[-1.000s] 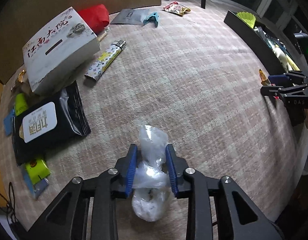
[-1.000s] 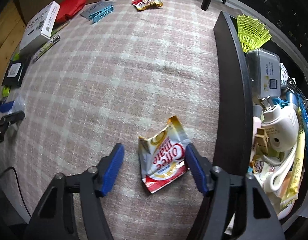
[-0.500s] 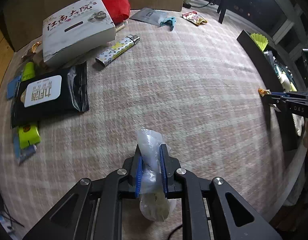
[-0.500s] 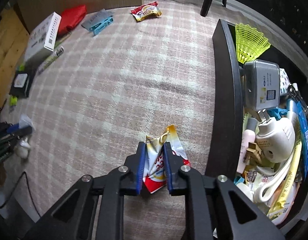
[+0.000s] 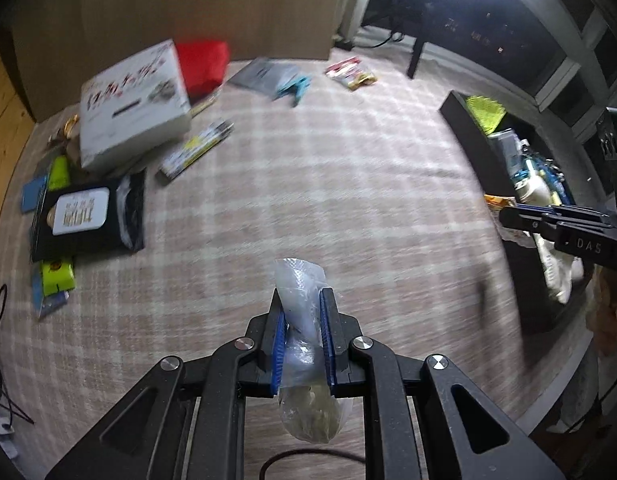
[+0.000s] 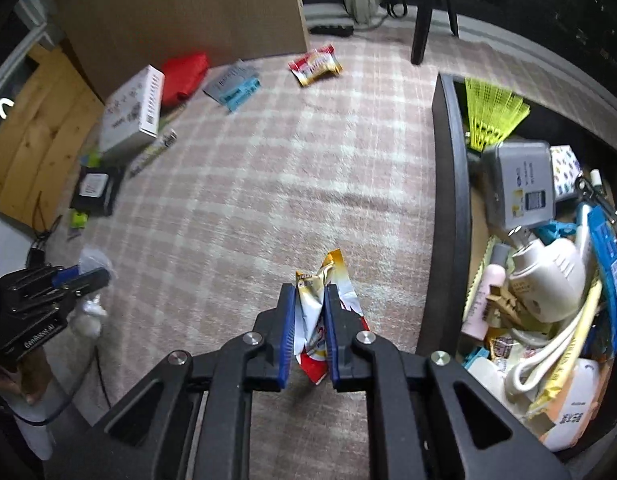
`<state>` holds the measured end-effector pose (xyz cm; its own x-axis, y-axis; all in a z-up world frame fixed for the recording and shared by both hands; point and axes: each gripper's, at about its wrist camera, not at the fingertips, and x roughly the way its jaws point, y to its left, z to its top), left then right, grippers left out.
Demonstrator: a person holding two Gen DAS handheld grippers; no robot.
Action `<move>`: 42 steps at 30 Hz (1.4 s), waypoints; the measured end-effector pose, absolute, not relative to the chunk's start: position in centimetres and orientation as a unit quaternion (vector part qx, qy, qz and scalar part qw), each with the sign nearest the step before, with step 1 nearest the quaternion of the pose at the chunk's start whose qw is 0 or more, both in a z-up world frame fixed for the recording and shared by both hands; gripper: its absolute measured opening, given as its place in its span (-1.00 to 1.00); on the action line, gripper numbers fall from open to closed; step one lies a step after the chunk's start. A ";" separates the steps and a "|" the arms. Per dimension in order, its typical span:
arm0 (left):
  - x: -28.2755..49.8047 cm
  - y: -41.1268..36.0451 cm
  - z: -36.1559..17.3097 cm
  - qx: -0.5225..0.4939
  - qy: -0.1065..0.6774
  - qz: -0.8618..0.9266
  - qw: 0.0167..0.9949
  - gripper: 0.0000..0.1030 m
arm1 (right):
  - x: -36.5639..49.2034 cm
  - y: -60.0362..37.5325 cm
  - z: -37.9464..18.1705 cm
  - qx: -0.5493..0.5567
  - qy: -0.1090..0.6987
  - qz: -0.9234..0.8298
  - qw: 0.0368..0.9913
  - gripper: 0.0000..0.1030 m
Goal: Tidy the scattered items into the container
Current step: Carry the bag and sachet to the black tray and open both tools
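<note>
A crumpled coffee creamer packet [image 6: 320, 312] is pinched between the right tongs [image 6: 311, 336], lifted just beside the dark wall of the container [image 6: 448, 200], which is already crowded with a white charger [image 6: 548, 280], a yellow shuttlecock [image 6: 492, 116] and more. The left tongs [image 5: 302, 340] are pressed on a clear plastic bag [image 5: 304, 360], well apart from the container over the checked surface [image 5: 308, 184]. Both loads are thin and slippery; the likely risks are the bag slipping free in transit, or the packet catching the wall and falling outside. A white box [image 5: 132, 112] and black pouch [image 5: 88, 216] lie at the far side.
</note>
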<state>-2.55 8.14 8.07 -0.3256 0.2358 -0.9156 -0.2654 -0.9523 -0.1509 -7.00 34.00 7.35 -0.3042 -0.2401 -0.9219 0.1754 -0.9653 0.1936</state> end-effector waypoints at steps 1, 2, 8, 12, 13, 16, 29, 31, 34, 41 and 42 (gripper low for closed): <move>-2.9 7.5 8.5 -0.557 0.014 0.815 0.157 -0.72 | -6.9 34.3 8.0 0.571 -0.027 -0.810 0.131 -0.74; -3.4 8.1 8.8 -0.555 0.016 0.816 0.159 -0.72 | -6.9 34.2 8.2 0.568 -0.027 -0.812 0.131 -0.74; -3.6 13.8 10.6 -0.545 0.017 0.818 0.181 -0.72 | -6.8 37.2 9.9 0.553 -0.033 -0.823 0.126 -0.74; -3.7 18.1 11.7 -0.536 0.023 0.819 0.203 -0.72 | -6.0 40.8 11.4 0.543 -0.040 -0.832 0.107 -0.74; -3.7 19.0 11.9 -0.535 0.025 0.819 0.208 -0.72 | -5.7 42.0 11.8 0.540 -0.043 -0.835 0.101 -0.73; -3.9 22.3 12.5 -0.531 0.026 0.817 0.223 -0.72 | -5.0 45.3 12.8 0.535 -0.051 -0.839 0.086 -0.74; -3.2 34.5 13.2 -0.530 0.043 0.798 0.284 -0.72 | -2.4 58.2 13.3 0.530 -0.079 -0.844 0.011 -0.73; -3.4 35.7 13.1 -0.530 0.049 0.797 0.285 -0.72 | -2.0 59.6 13.1 0.531 -0.085 -0.843 0.003 -0.73; -3.7 36.9 13.1 -0.529 0.056 0.797 0.286 -0.72 | -1.6 61.0 12.9 0.532 -0.093 -0.842 -0.005 -0.73; -5.0 39.2 13.5 -0.521 0.065 0.800 0.290 -0.64 | -1.7 63.0 12.4 0.535 -0.101 -0.839 -0.010 -0.73; -5.3 39.5 13.5 -0.524 0.064 0.798 0.293 -0.59 | -1.8 63.0 12.4 0.533 -0.102 -0.840 -0.007 -0.72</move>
<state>-5.29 39.46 13.49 -0.2802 0.4000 -0.8726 -0.5334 -0.8207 -0.2050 -1.77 63.02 12.37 -0.4315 -0.0964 -0.8970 -0.1204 -0.9792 0.1631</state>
